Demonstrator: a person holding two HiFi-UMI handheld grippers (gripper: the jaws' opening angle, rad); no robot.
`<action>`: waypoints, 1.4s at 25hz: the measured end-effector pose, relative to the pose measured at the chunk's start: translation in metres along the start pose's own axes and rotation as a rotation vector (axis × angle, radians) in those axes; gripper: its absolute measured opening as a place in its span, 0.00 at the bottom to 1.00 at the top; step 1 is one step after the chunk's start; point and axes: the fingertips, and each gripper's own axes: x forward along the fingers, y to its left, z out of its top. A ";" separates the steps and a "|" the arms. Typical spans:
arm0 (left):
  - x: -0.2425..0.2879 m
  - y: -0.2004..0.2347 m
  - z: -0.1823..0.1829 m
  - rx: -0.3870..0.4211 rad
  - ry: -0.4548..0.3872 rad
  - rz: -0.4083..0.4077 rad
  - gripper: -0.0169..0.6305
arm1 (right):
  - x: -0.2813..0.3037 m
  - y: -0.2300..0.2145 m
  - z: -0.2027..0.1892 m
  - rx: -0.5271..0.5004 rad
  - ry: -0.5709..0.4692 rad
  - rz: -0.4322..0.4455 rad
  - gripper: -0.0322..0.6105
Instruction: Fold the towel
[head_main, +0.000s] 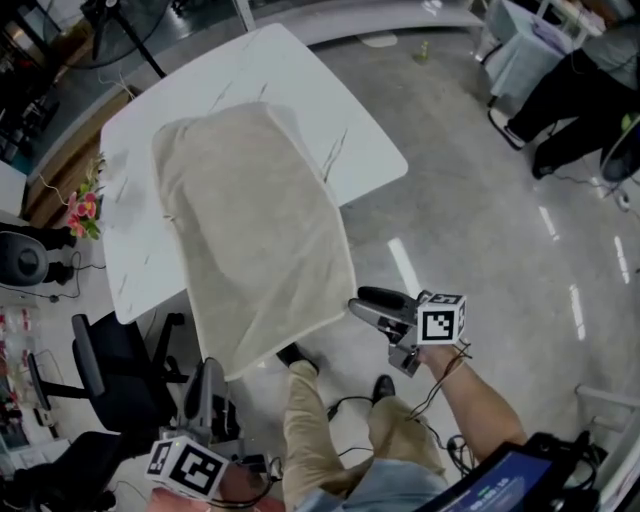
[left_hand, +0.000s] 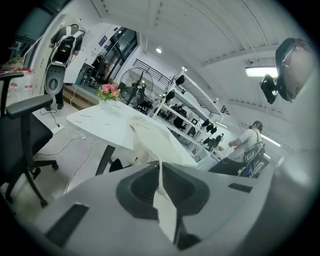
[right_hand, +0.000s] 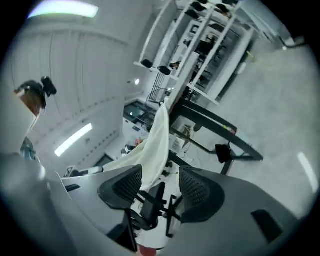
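The towel (head_main: 250, 220) lies over the table (head_main: 330, 100) and hangs off its near edge. It looks not folded yet. The left gripper (left_hand: 161, 172) pinches a corner. The right gripper (right_hand: 160, 185) has its jaws spread, holding nothing.

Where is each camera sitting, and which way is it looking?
Head view: on the person's head, looking steeply down at the towel hanging off the table; the left gripper, right gripper, a forearm and legs show.
Left gripper view: on the left gripper, looking along its shut jaws, which pinch the towel's corner, toward the table.
Right gripper view: on the right gripper, rolled sideways, looking past its open jaws at the towel.
Shared: all three show the towel.
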 end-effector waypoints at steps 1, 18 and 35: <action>0.000 0.001 -0.001 -0.005 0.000 -0.001 0.05 | 0.004 -0.005 -0.002 0.051 -0.012 0.020 0.44; -0.006 0.027 -0.004 -0.161 -0.022 0.008 0.05 | 0.005 0.005 0.018 0.302 -0.142 0.160 0.09; -0.062 -0.006 0.015 -0.410 -0.200 -0.098 0.05 | -0.076 0.155 0.092 0.040 -0.185 0.163 0.09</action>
